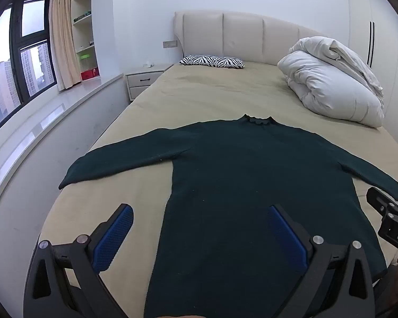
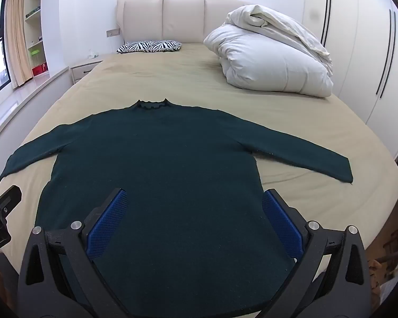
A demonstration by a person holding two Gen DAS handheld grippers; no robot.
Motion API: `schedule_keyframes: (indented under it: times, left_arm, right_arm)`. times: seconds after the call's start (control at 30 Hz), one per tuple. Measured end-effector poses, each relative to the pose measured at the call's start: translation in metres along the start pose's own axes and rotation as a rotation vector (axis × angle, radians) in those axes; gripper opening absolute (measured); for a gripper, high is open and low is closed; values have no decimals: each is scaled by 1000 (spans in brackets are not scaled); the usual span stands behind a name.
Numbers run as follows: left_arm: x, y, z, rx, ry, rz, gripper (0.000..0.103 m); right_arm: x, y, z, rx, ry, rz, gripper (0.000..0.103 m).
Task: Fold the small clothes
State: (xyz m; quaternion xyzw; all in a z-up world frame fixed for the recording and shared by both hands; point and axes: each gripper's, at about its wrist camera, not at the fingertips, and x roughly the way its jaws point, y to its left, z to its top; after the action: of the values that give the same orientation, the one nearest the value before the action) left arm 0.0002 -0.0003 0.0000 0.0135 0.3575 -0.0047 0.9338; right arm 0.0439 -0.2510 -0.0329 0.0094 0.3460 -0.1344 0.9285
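So there's a dark green knit long-sleeve sweater (image 2: 156, 159) lying flat on the tan-sheeted bed (image 2: 291, 116), both sleeves spread out, frilly collar at the far end. Left tongs (image 1: 200, 224) and right tongs (image 2: 193, 208) both gape wide above its near hem, gripping nothing. Right tongs' body reads "DAS".

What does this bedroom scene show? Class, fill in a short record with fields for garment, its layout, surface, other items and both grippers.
garment: dark green sweater
layout: flat, sleeves spread, collar toward the headboard
surface: bed with tan sheet
other items: zebra pillow, white duvet bundled on one side, nightstand
left gripper: open, holding nothing, above the hem end
right gripper: open, holding nothing, above the hem end
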Motion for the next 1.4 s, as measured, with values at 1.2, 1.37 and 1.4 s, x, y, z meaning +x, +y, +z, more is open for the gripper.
schedule_keyframes:
  times: [1.2,1.37,1.4]
  left_arm:
    - [-1,4,-3,-11,0,-4,103]
    - [-1,4,-3,-10,0,-5,103]
    - [-1,4,-3,-11,0,-4,103]
  right_arm:
    - [0,0,-1,5,0,1,103]
    - [0,-2,-3,6,0,1,103]
    - [0,-2,-3,6,0,1,103]
